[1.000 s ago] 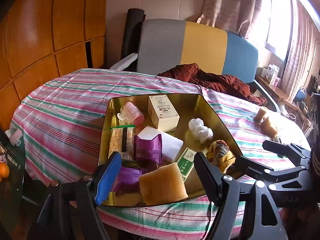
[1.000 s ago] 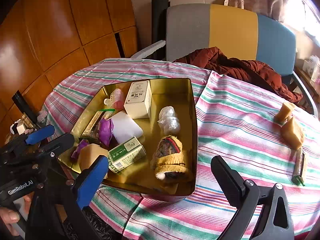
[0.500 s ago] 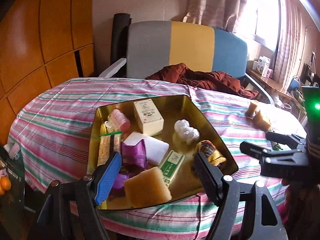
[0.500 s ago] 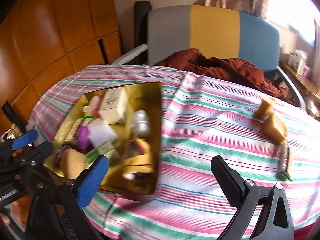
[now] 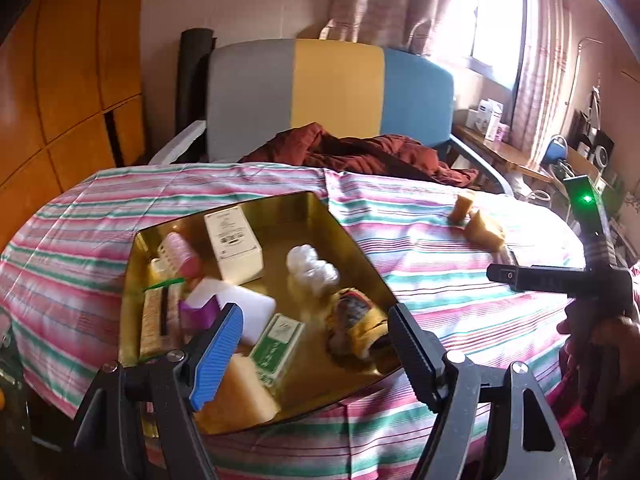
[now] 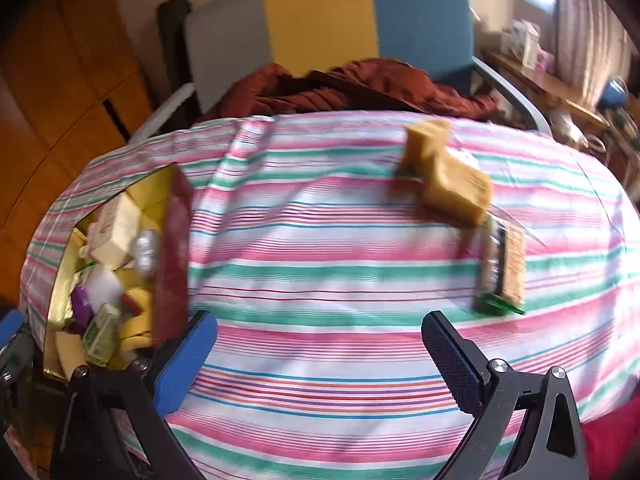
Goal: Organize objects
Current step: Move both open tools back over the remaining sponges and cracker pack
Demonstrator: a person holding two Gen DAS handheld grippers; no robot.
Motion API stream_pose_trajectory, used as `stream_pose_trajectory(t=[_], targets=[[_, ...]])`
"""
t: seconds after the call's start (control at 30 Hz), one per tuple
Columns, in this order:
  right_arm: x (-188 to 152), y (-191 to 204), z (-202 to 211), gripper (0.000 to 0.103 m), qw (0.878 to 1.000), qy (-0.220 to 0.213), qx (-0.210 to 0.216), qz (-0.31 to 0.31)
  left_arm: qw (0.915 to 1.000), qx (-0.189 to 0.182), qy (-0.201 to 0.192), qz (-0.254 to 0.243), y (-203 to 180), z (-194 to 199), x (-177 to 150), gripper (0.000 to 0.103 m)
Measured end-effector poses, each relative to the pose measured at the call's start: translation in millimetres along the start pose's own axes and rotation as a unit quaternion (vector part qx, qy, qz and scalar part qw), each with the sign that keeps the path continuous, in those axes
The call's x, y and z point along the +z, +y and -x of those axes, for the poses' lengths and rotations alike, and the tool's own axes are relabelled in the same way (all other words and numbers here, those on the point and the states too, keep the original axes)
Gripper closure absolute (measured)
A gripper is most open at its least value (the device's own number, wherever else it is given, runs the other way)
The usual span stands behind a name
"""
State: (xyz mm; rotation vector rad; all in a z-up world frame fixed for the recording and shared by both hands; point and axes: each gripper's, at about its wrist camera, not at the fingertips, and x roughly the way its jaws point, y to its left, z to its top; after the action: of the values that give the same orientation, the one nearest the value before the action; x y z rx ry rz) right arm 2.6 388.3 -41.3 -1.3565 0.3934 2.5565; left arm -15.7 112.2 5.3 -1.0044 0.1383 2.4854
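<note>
Both grippers stand apart, holding nothing — the left gripper [image 5: 316, 340] hangs over the gold tin [image 5: 348, 236], the right gripper [image 6: 320, 344] over striped cloth [image 6: 320, 280], sponge blocks [image 6: 456, 192] ahead.

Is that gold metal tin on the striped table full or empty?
Partly full. The gold metal tin holds a white box, a green box and other small items, with bare gold floor between them.

A grey, yellow and blue chair [image 5: 332, 96] (rust-red cloth [image 5: 360, 152] heaped on it) stands before curtains [image 5: 384, 0].
</note>
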Motion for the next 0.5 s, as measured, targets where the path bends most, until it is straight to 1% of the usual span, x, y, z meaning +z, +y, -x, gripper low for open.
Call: stream_pose_trajectory(t=[0.23,0.4,0.5], targets=[[16,-64,-3,0.000,0.998,0.018,-0.033,-0.046,0.9996,-0.019,0.010,-0.017,-18,-10,8,0.027],[31,-119,-15,0.000,0.994,0.023,-0.068,-0.081,0.9990,-0.027,0.014,-0.034,-33,-16,12,0.027],[34,-156,-29,0.000,0.988,0.031,-0.106,-0.112,0.9983,-0.028,0.020,-0.046,-44,-22,15,0.025]])
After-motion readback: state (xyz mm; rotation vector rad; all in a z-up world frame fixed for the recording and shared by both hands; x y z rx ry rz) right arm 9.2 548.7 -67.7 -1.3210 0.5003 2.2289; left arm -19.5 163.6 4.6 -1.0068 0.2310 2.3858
